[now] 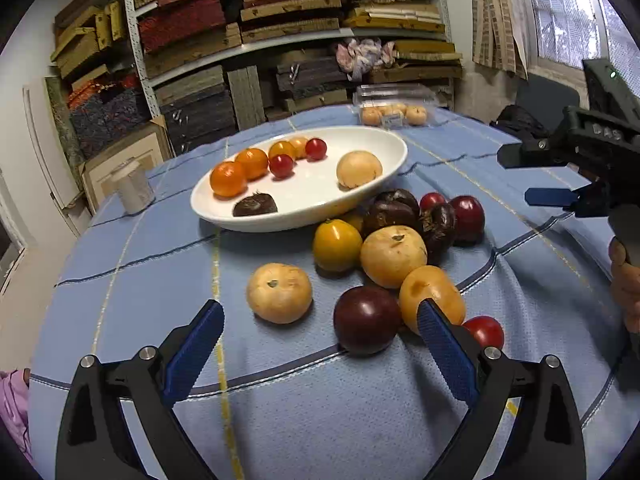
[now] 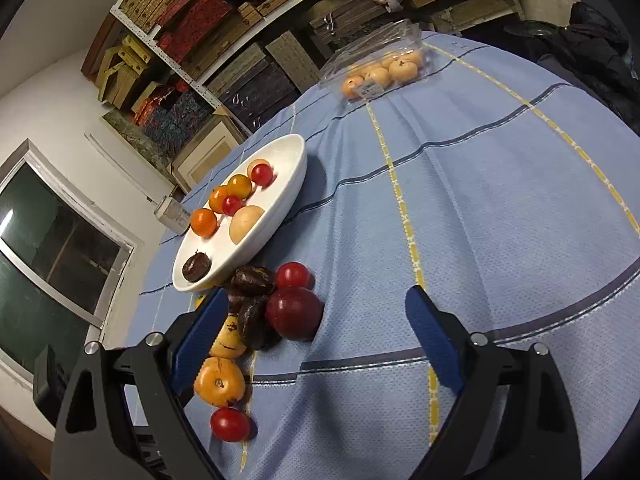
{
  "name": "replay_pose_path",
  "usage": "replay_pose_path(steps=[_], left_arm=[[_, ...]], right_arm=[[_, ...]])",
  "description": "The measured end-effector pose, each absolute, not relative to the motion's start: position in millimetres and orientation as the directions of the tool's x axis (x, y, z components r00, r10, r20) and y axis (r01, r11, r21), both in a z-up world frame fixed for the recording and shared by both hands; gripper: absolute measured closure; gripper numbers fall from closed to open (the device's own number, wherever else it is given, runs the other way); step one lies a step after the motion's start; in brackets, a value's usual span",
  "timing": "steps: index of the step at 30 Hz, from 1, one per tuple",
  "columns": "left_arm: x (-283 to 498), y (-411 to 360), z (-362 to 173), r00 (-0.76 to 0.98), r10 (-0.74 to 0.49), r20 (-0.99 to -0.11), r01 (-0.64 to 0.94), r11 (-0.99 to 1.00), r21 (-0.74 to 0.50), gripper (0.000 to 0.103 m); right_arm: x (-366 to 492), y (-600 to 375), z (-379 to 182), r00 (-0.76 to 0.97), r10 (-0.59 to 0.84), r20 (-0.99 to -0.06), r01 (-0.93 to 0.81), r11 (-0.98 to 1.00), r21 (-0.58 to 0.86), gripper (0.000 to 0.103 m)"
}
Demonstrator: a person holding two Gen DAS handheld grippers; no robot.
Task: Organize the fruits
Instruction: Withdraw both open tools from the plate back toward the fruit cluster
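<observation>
A white oval plate (image 1: 360, 200) holds several orange, red and tan fruits and one dark chestnut-like piece (image 1: 255, 205). In front of it a loose pile lies on the blue cloth: a tan fruit (image 1: 279, 293), a dark plum (image 1: 367, 319), a yellow fruit (image 1: 337, 245), dark pieces and red tomatoes. My left gripper (image 1: 320, 338) is open and empty, just short of the tan fruit and the plum. My right gripper (image 2: 316, 330) is open and empty above the cloth, right of a red plum (image 2: 294, 312); it also shows in the left wrist view (image 1: 536, 178). The plate shows there too (image 2: 280, 208).
A clear plastic box of pale fruits (image 1: 394, 110) stands at the table's far edge, also in the right wrist view (image 2: 380, 68). A white jar (image 1: 132, 188) stands left of the plate. Shelves of stacked boxes (image 1: 280, 40) fill the wall behind. The round table (image 1: 360, 420) drops off on all sides.
</observation>
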State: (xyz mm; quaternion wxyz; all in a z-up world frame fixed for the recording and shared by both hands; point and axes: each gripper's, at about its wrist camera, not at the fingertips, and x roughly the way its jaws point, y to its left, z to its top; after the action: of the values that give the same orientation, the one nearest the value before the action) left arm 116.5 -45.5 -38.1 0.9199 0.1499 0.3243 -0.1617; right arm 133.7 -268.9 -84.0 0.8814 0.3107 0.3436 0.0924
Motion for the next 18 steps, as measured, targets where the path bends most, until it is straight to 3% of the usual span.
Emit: replay_pose_path(steps=[8,13,15,18], left_arm=[[137,-24,-39,0.701,-0.188,-0.688,0.321,0.944,0.069,0.003],[127,4,-37,0.734,-0.068,-0.676,0.196,0.974,0.115,0.003],[125,22,-38,0.712,-0.095,-0.695,0.172,0.984,0.041,0.004],[118,33,-28,0.737,-0.155,-0.658,0.178,0.983,-0.033,0.004]], right_arm=[[134,-267,-84,0.743,0.381,-0.551,0.054,0.786,0.616,0.015],[135,-270,-86,0.737,0.385,-0.556,0.059,0.782,0.621,0.015],[134,-271,-85,0.739,0.388,-0.551,0.058,0.778,0.626,0.015],[133,-270,-83,0.743,0.393,-0.542,0.045,0.778,0.626,0.015]])
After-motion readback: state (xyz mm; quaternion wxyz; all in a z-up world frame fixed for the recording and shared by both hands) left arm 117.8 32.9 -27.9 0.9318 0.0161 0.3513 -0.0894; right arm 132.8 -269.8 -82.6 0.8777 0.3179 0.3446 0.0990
